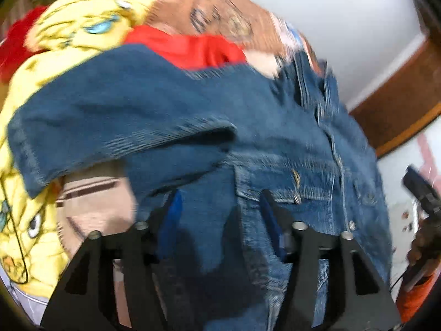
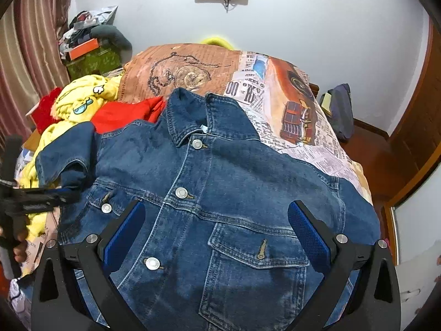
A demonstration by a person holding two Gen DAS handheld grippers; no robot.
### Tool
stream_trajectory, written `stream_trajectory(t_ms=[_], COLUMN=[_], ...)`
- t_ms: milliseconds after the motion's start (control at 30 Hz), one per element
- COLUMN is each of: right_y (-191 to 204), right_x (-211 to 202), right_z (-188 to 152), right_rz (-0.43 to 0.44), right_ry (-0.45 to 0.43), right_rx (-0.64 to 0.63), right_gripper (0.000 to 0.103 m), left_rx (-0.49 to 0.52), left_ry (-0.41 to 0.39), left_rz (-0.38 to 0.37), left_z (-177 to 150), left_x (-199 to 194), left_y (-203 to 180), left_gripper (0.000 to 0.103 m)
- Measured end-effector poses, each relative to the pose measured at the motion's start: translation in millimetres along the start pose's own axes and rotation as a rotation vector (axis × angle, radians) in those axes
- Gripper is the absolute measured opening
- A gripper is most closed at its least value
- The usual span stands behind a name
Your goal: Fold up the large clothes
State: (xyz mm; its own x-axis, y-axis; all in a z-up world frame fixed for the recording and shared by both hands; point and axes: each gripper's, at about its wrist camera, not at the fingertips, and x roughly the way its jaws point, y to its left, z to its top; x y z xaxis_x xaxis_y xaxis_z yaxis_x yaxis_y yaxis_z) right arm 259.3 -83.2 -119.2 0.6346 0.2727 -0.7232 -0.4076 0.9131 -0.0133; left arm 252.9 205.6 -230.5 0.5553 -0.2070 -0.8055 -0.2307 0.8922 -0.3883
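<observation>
A blue denim jacket (image 2: 220, 193) lies front up and buttoned on the bed, collar toward the far wall. Its left sleeve (image 2: 66, 151) is folded in over the chest side. My right gripper (image 2: 216, 215) is open and hovers above the jacket's lower chest and pocket. My left gripper (image 1: 220, 207) is open, close over the jacket (image 1: 275, 143) beside the folded sleeve (image 1: 110, 115); that view is blurred. It also shows in the right wrist view (image 2: 69, 193) at the left edge, its tips near the sleeve.
The bed has a newspaper-print cover (image 2: 275, 88). A yellow cartoon-print cloth (image 2: 82, 99) and a red garment (image 2: 124, 113) lie piled left of the jacket. Boxes and clutter (image 2: 91, 47) stand at the far left by a curtain. A bag (image 2: 339, 107) and wooden door (image 2: 419, 127) are at right.
</observation>
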Motion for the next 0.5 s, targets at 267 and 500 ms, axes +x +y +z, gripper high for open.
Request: stream_trajectory(t_ms=[267, 500], right_y=[21, 40], right_x=[11, 15], right_z=[3, 7], right_rz=[0.01, 0.006], right_ry=[0.014, 0.006], right_rx=[-0.028, -0.086], right_gripper=[0.103, 0.103], left_rx=[-0.28, -0.561], left_ry=[-0.094, -0.016], left_rz=[0.066, -0.056], left_z=[-1, -15], left_x=[-31, 4], left_y=[106, 175], left_gripper=[0.068, 0.068])
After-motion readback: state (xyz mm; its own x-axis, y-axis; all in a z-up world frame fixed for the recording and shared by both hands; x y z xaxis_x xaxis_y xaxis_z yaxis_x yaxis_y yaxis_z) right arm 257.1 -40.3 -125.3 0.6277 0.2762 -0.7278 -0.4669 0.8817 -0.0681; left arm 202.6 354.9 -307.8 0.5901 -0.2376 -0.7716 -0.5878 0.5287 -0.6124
